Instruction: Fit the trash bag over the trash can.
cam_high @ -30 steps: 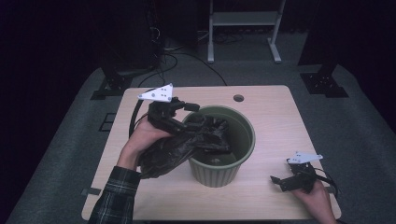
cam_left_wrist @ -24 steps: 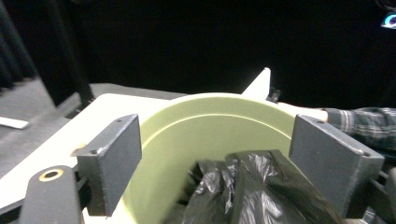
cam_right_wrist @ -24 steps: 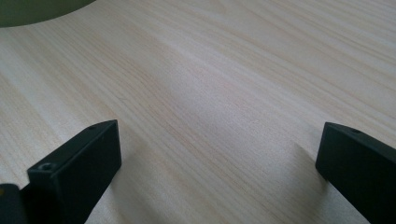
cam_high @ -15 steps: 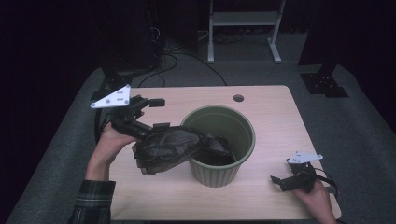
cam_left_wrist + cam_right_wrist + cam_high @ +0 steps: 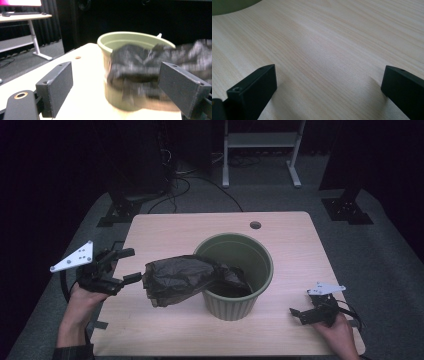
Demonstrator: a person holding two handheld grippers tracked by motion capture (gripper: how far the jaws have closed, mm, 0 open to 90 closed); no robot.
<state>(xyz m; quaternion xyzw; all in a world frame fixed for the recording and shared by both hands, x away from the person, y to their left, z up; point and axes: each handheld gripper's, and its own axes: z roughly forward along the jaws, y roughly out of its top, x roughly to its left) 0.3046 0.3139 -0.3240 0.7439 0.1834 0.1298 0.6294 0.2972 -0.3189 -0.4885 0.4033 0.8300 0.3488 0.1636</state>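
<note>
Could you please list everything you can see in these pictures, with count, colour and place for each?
Pot: one, olive green, standing upright right of the table's middle.
Bag: one, black and crumpled, draped over the pot's left rim, part inside, part hanging out to the left.
Table: one, light wood, with a small round hole near its far edge.
Stand: one, white-framed, on the floor beyond the table.
Cables: several, dark, on the grey floor behind the table.
Left gripper: one, black with a grey plate, at the table's left edge, jaws open, nothing between them, just left of the bag.
Right gripper: one, black with a grey plate, resting on the table's near right corner, jaws open.
</note>
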